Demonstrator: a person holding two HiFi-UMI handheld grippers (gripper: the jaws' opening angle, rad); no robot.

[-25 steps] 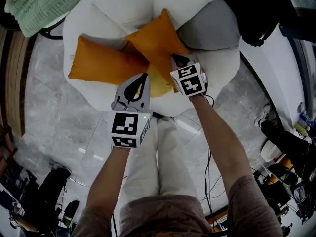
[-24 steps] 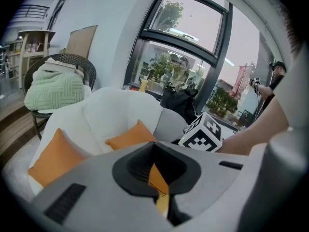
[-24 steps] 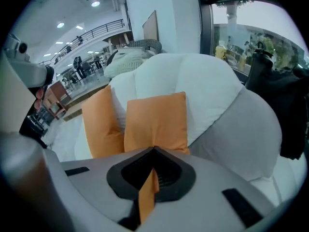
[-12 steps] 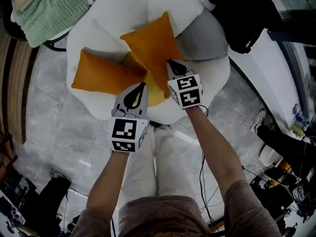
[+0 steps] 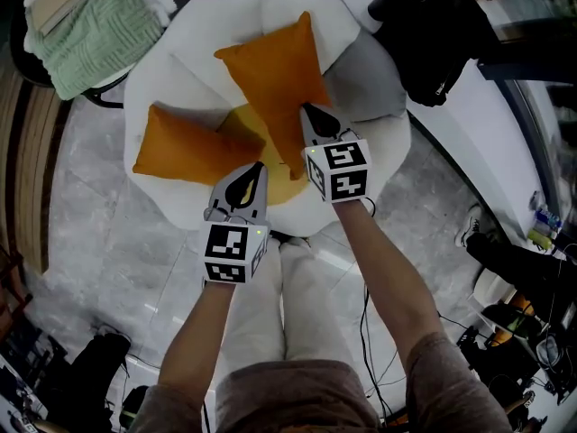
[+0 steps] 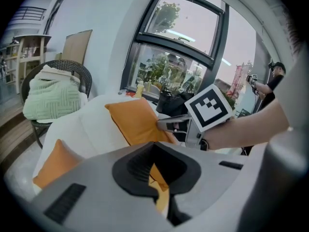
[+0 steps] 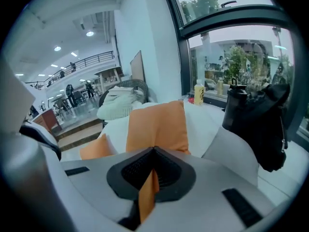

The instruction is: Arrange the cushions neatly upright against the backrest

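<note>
Right tongs (image 5: 307,114) clenched on the far orange cushion (image 5: 270,75) corner; left tongs (image 5: 256,168) pinching the yellow cushion (image 5: 281,175) on the armchair (image 5: 180,61).

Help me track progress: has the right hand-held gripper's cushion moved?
Yes. The held cushion has risen clear of the flat cushion, toward the backrest.

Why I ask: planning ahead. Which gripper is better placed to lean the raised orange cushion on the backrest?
Right. The right gripper pinches the raised orange cushion by the backrest; the left gripper holds the yellow cushion.
</note>
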